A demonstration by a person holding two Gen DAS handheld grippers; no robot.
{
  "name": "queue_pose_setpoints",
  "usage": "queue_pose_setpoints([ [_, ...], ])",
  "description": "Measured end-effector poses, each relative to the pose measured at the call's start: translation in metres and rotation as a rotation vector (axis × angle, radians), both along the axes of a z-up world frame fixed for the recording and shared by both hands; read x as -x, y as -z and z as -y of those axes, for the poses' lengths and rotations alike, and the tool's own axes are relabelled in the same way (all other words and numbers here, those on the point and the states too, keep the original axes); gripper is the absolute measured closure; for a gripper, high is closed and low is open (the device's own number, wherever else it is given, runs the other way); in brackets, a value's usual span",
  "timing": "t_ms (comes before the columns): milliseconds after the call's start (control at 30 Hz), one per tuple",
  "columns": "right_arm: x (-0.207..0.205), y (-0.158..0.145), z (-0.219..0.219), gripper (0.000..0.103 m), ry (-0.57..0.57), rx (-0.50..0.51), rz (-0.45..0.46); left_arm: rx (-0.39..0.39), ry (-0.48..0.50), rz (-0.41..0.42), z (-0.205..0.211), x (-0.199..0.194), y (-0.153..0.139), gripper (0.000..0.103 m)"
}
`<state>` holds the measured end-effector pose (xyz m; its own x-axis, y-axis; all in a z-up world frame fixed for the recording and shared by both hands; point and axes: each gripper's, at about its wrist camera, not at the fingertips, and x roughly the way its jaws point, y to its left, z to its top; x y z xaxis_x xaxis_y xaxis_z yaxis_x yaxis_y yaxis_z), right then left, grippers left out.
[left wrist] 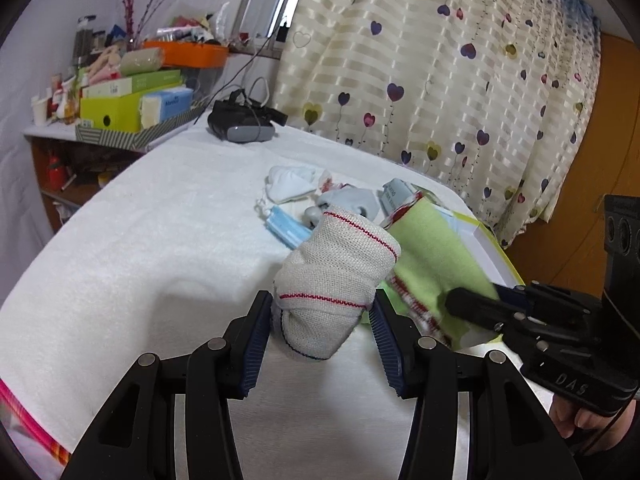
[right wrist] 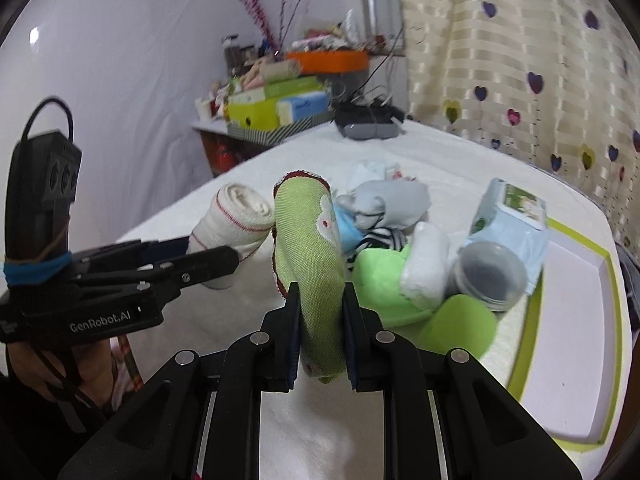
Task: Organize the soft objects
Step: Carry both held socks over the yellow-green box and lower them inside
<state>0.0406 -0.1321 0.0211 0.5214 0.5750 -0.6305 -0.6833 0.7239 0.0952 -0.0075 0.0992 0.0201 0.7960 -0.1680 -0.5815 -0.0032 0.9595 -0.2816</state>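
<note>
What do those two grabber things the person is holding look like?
Both are black plastic with two long jaws lined with ribbed dark blue pads and silver round pins at the joints. The left gripper says GenRobot.AI in white, has a blue band round it and a looping black cable. The right gripper shows raised letters DAS.

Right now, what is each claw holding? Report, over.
Left claw shut on bandage roll. Right claw shut on green cloth. Soft pile beside tray; nothing blocking.
</note>
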Motion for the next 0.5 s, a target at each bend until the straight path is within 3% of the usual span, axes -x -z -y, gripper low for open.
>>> queue_pose_setpoints([
  [500,0.005,-0.025,0.053,0.084,0.080,-0.104,0.050,-0.023,0.063,0.025,0.048,-0.008,-0.022,0.055],
])
